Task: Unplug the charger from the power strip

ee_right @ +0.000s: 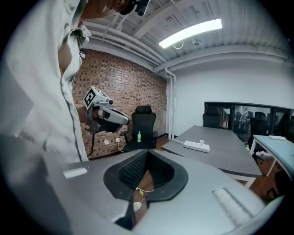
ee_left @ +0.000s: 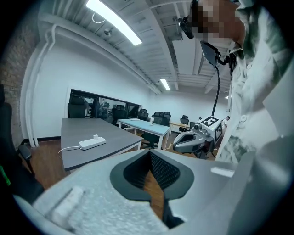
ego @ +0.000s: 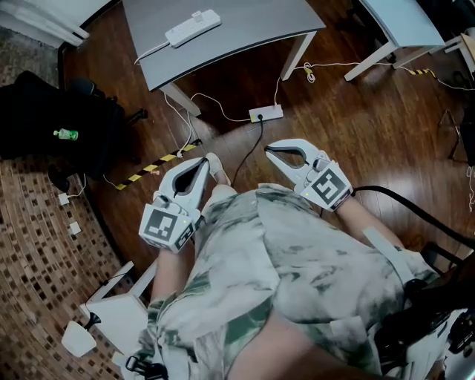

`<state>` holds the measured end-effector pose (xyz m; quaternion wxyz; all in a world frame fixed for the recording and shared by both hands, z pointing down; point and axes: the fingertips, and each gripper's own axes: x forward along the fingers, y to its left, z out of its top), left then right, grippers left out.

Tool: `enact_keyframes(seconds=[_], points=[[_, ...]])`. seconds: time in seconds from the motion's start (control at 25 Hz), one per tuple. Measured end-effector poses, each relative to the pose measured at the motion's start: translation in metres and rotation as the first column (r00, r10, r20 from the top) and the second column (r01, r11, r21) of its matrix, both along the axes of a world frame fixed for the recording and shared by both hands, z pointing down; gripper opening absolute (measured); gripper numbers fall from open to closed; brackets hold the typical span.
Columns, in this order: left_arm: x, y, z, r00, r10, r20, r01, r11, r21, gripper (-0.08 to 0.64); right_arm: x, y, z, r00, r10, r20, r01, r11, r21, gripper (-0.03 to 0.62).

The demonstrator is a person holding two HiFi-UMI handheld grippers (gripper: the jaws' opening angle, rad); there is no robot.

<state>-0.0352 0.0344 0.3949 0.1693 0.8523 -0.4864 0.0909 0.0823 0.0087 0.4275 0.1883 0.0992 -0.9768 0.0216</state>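
A white power strip (ego: pixel 193 28) lies on the grey table (ego: pixel 245 30) ahead of me, with a small white charger (ego: pixel 197 14) plugged into it. The strip (ee_left: pixel 92 143) and its charger (ee_left: pixel 95 136) also show in the left gripper view, and again, strip (ee_right: pixel 196 146) and charger (ee_right: pixel 201 142), in the right gripper view. My left gripper (ego: pixel 205 159) and right gripper (ego: pixel 268 151) are held low in front of my body, well short of the table. Both are shut with nothing between the jaws. Each gripper view also catches the other gripper off to its side.
A second power strip (ego: pixel 266 113) with a black cable lies on the wooden floor under the table's edge. A black office chair (ego: pixel 44 111) with a green bottle (ego: pixel 65 134) stands at left. A light blue table (ego: pixel 393 22) is at back right. Yellow-black tape (ego: pixel 152 165) marks the floor.
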Motion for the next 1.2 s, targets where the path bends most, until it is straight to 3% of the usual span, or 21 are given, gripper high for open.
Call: enact_keyframes(seconds=[0.2, 0.48, 0.8, 1.0, 1.2], points=[[-0.076, -0.040, 0.008, 0.999, 0.043, -0.033, -0.043, 0.999, 0.001, 0.002, -0.089, -0.037, -0.007, 0.999, -0.038, -0.037, 0.040, 0.998, 0.053, 0.006], [-0.144, -0.099, 0.018, 0.993, 0.109, -0.035, -0.109, 0.994, 0.006, 0.003, -0.165, -0.100, 0.010, 0.997, -0.021, -0.076, 0.026, 0.998, 0.065, 0.006], [-0.151, -0.159, 0.044, 0.989, 0.135, -0.055, -0.138, 0.989, -0.047, 0.003, -0.183, -0.181, 0.033, 0.994, 0.063, -0.095, -0.063, 0.998, -0.003, 0.006], [-0.161, -0.223, 0.057, 0.991, 0.129, -0.029, -0.131, 0.987, -0.089, 0.003, -0.192, -0.263, 0.058, 0.992, 0.093, -0.089, -0.094, 0.996, -0.003, 0.007], [-0.156, -0.304, 0.060, 0.993, 0.118, -0.029, -0.120, 0.990, -0.079, 0.003, -0.193, -0.357, 0.084, 0.986, 0.111, -0.124, -0.110, 0.994, 0.012, 0.006]])
